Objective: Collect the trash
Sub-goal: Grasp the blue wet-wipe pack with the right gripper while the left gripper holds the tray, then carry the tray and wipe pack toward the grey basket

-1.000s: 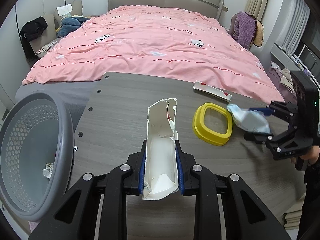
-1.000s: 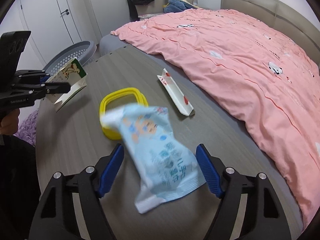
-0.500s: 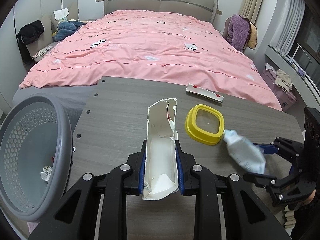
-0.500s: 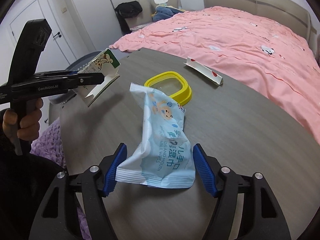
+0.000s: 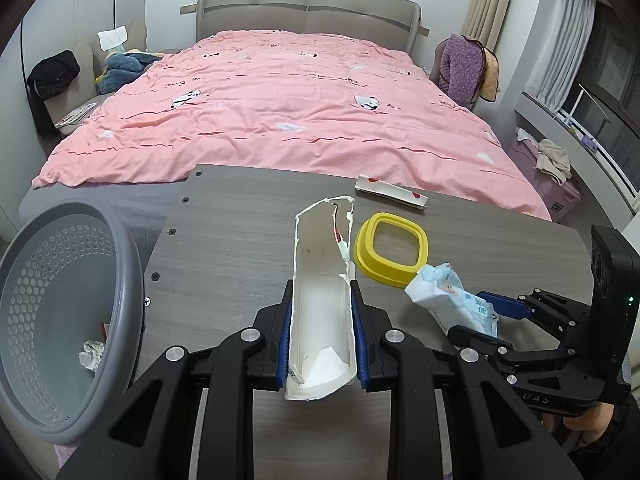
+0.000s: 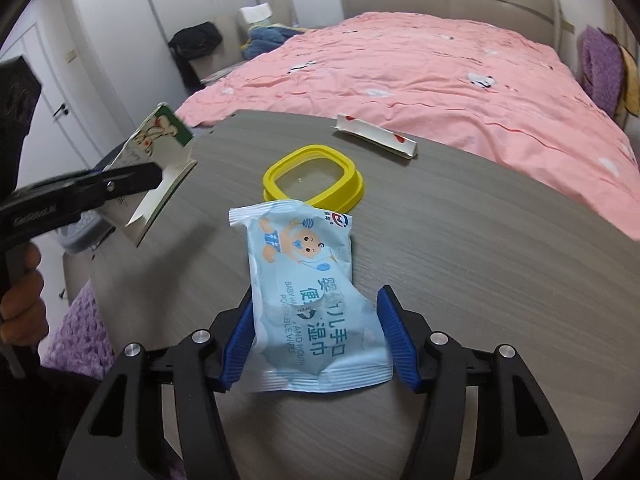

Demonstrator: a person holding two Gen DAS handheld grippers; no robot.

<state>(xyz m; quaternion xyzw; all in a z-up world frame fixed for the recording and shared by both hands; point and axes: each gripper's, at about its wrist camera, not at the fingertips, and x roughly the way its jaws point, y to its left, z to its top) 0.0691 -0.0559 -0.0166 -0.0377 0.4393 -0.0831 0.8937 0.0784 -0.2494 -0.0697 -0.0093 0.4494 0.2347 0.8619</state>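
Both hands loaded. Left gripper [image 5: 322, 340] has its fingers [image 5: 285, 334] closed tight on a torn white carton [image 5: 322, 292], open side up, ragged far end sticking out over the worktop [image 5: 240, 232]. Right gripper [image 6: 316, 344] carries a blue wet-wipe packet [image 6: 304, 280] between its fingers [image 6: 394, 334]; the right pad looks just off the film, so whether the pinch is firm I cannot tell. Risks, as I judge them: the packet is slick, limp film held only at its near end, and could slide out on a swing toward the grey basket [image 5: 128, 248]; the carton is thin card, could buckle or tear further under squeeze, and its long overhang may catch the basket rim. The two grippers sit near each other, so a crossing move might knock them together. The basket stands off the worktop's left edge, some scraps already at its bottom. Left on the grey wood-grain worktop: a yellow lid [image 5: 392, 250] mid-right and a white strip of packaging [image 5: 390, 192] at the far edge. Beyond, a bed with pink quilt [image 5: 280, 112], grey headboard, clothes heaped on the left, purple garment and curtains right.
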